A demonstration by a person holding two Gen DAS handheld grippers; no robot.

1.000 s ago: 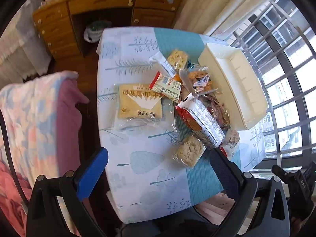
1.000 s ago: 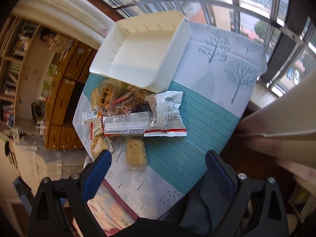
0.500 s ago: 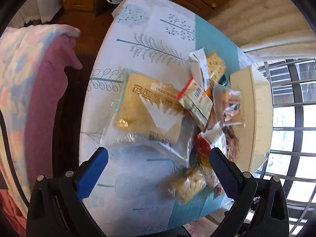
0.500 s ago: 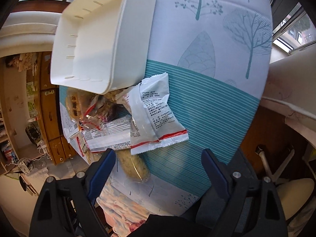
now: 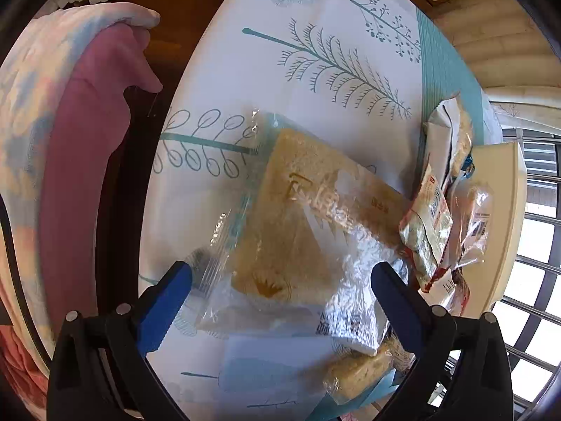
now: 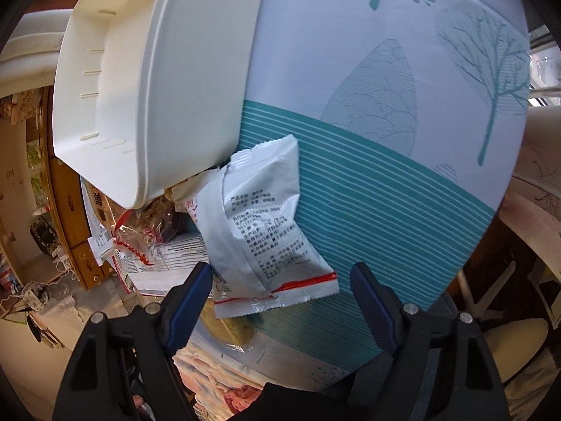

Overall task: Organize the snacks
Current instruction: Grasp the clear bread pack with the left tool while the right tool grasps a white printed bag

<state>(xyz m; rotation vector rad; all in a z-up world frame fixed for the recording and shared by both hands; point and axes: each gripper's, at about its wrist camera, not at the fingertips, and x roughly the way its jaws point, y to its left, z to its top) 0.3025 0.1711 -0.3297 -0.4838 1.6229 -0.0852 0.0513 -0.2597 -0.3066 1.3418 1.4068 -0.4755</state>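
Both lowered tools (image 5: pixel 280 277) (image 6: pixel 282 280); one tray (image 6: pixel 196 80).

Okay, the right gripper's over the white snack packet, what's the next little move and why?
Probably finish closing the right gripper on the white packet. Its jaws are closing with the packet's red-striped end between them, pads not yet pressing, and the white bin sits just behind.

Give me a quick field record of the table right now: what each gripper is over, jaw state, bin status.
left gripper: open, straddling the clear bag of bread, pads not pressing it
right gripper: jaws closing, white packet between them, not yet gripped
bin: white, no snacks visible inside, near edge resting on the pile
snack pile: loose on the tablecloth beside the bin
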